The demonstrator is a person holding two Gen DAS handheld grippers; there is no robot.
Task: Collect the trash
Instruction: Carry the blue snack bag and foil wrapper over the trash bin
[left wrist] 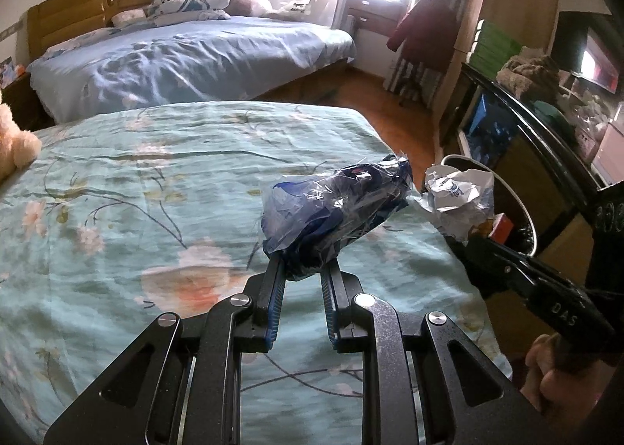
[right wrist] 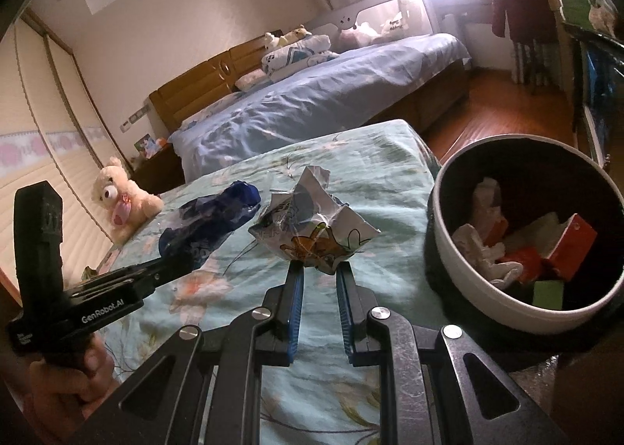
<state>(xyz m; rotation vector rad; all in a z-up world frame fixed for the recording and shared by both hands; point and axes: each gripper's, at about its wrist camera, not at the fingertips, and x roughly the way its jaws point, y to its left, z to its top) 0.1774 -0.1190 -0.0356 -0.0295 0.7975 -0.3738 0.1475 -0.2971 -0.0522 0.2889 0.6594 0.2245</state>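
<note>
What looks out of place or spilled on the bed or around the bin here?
Nothing is spilled. The blue plastic wrapper and the crumpled white wrapper are both off the floral bedspread, each held in tongs. The bin stands upright beside the bed, already holding trash.

My left gripper [left wrist: 302, 263] pinches a blue plastic wrapper [left wrist: 335, 211]; right of it, my right gripper [left wrist: 462, 240] grips crumpled paper [left wrist: 458, 195].

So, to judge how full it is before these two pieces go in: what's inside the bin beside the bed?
The bin holds crumpled white paper, orange-red packaging and a green piece. Its near wall and the pile hide the bottom and anything below.
</note>
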